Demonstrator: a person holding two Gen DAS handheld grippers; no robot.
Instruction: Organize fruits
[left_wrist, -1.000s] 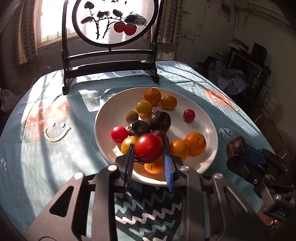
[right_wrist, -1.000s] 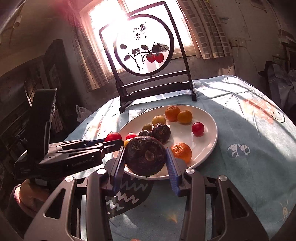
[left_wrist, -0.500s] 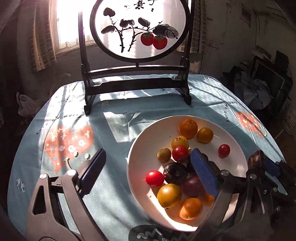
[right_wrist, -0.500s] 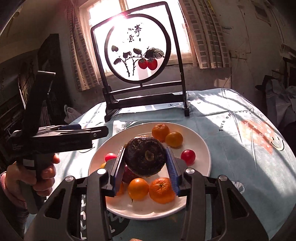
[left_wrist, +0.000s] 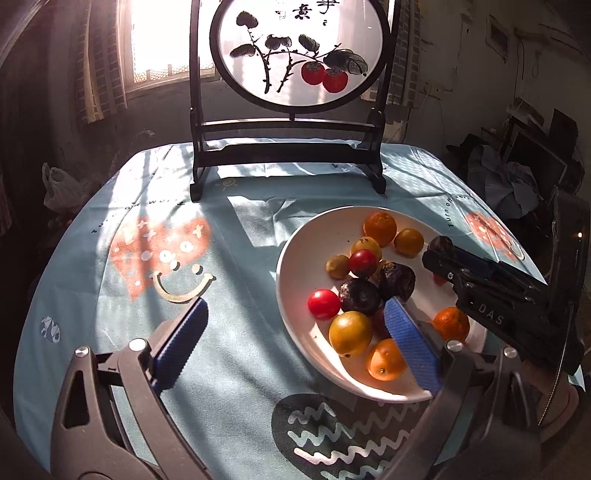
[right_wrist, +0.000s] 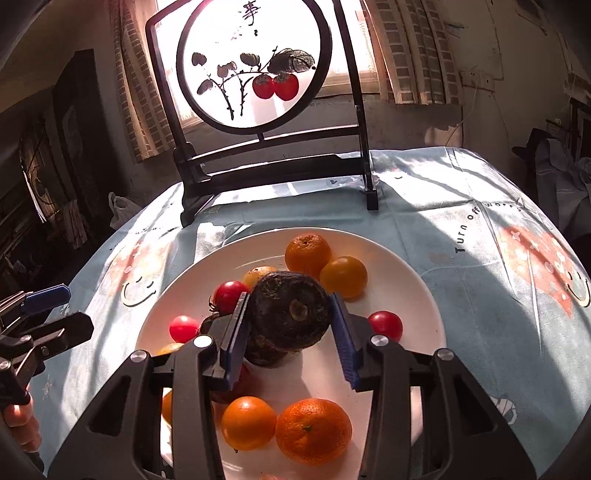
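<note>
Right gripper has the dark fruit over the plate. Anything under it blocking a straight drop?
Yes. The dark fruit in the right gripper hangs over clustered fruit: another dark fruit directly below, a red tomato to its left. Bare white plate shows further right.

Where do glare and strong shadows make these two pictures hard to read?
Left wrist view: the window is blown out white, and sun stripes cross the tablecloth. Right wrist view: backlight washes out the round screen; the dark fruit in the right gripper shades the plate under it.
</note>
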